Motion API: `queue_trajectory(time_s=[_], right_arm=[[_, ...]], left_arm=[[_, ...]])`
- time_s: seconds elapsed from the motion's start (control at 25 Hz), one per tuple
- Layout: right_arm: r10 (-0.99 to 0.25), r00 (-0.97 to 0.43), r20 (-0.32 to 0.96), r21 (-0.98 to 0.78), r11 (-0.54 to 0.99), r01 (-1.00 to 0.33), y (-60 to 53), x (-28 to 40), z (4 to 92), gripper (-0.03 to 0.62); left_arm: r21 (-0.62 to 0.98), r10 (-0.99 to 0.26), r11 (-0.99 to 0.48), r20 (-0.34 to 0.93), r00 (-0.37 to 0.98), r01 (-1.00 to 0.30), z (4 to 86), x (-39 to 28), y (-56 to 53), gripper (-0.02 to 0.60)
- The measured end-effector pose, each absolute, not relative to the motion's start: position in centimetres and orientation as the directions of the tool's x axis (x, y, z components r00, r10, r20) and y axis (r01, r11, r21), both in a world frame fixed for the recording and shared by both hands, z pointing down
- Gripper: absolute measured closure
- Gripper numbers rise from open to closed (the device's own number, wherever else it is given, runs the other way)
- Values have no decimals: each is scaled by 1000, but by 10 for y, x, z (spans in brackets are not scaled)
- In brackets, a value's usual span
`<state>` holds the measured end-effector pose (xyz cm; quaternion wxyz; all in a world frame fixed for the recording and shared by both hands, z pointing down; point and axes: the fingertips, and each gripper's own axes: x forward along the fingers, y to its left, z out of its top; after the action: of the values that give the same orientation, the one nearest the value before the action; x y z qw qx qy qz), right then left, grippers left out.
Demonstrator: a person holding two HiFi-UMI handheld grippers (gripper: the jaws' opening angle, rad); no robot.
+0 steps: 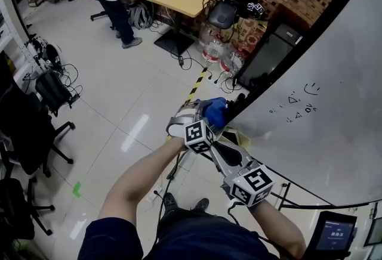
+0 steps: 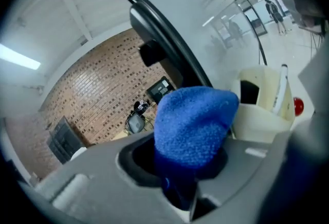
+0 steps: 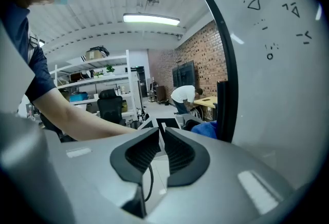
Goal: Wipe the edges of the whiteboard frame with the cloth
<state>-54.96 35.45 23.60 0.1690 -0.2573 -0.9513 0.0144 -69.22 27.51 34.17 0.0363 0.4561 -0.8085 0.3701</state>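
The whiteboard (image 1: 334, 92) fills the right side of the head view, with a few small marker doodles on it. Its black frame (image 1: 286, 61) runs down the left edge. The left gripper (image 1: 209, 114) has its jaws clamped on a blue cloth (image 2: 193, 125), which sits bunched right at that frame edge. The right gripper (image 3: 160, 148) is just behind it, jaws closed.

- cloth (image 2: 194, 125): blue, fuzzy, bunched into a rounded wad, clamped in the left tool (image 2: 185, 166), just beside the frame's edge.
- frame (image 3: 226, 63): black, narrow, rimming the white board (image 1: 334, 121), which bears marker scribbles.
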Motion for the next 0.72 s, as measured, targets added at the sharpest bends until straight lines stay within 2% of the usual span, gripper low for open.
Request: queue_trajectory(time_s=[0.28,0.48,0.72], right_arm=[[489,-849,200,-68,871,486,353,-551,185,554],[440,-891,112,-39,898,439,328,-558,145,556],[364,-928,79,-60,931,361,301,-561,124,556]], left_arm=[[-589,-721,328,349,-599,-739,311,-694,273,479],[-574,-725,354,330,-604,-738,291,-697,273,479],[-528,-734,395,312,-604,-752,267,-697,281,479]])
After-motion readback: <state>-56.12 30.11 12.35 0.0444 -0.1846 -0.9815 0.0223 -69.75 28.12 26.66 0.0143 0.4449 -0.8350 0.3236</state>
